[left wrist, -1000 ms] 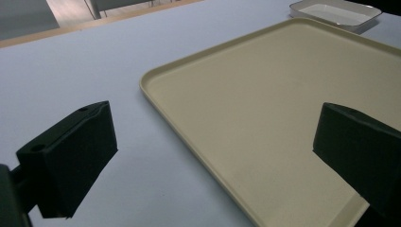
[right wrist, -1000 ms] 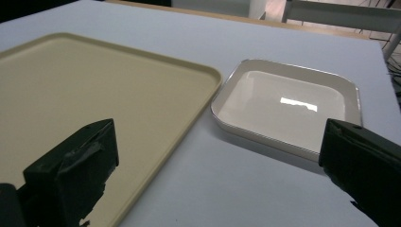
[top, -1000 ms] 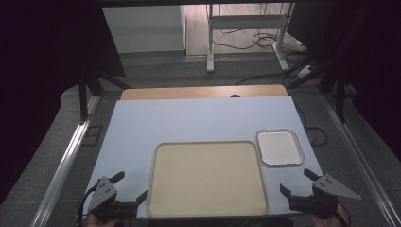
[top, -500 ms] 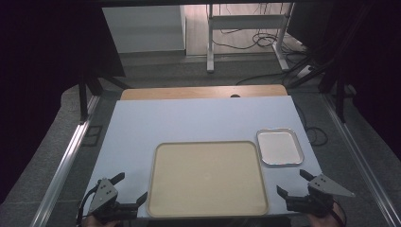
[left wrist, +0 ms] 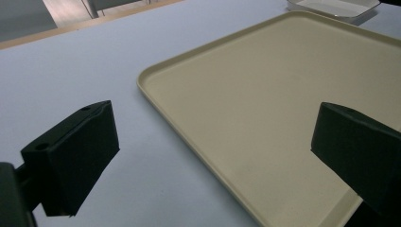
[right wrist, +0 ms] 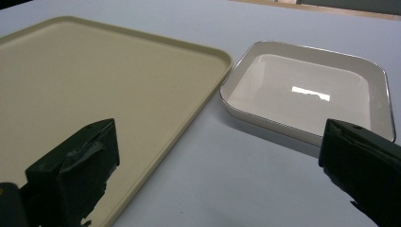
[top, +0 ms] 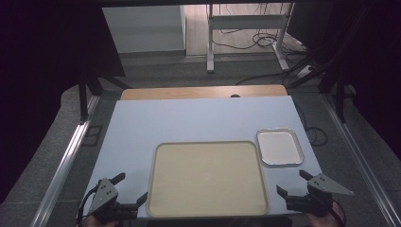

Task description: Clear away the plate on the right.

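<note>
A bare beige tray (top: 208,177) lies flat beside a small, empty white dish (top: 280,147).

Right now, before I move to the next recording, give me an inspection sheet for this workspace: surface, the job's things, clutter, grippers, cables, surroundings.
Surface: pale blue-white table, wooden strip at its far edge.
Job's things: large beige tray, bare, near the front edge; small white tray with a metallic rim, bare, beside its far right corner, apart from it.
Clutter: nothing seen.
Grippers: left gripper open at the beige tray's left edge, right gripper open below the small tray; both hold nothing.
Cables: several on the floor beyond the table.
Surroundings: metal frame legs, dark sides.
</note>
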